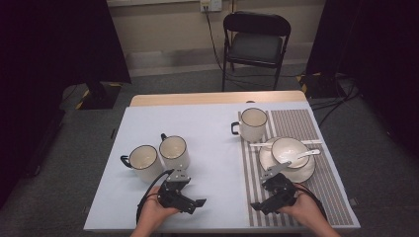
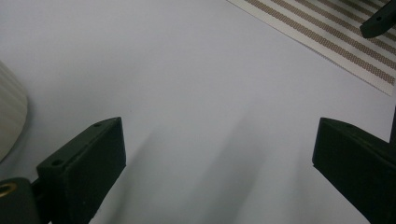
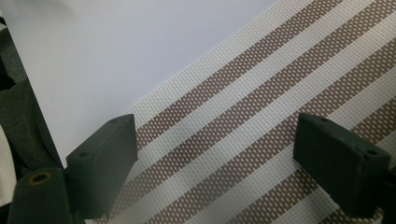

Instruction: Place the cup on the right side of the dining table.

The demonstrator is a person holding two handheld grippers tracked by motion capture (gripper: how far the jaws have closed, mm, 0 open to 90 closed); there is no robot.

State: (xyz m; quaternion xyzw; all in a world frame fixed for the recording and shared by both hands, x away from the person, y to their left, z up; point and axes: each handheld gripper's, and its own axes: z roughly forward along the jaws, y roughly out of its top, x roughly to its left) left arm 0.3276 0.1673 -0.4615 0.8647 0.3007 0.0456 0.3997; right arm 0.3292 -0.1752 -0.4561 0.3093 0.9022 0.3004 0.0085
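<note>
Both grippers rest low near the table's front edge, each held by a hand. My left gripper is open over the bare white table cover, just in front of two white mugs with dark rims. In the left gripper view its jaws stand wide apart with nothing between them. My right gripper is open over the near left corner of the striped placemat. In the right gripper view its jaws are spread above the brown and white stripes.
A third mug stands at the placemat's far left edge. A white plate carries a bowl with a spoon; another spoon lies beside it. A black chair stands beyond the table.
</note>
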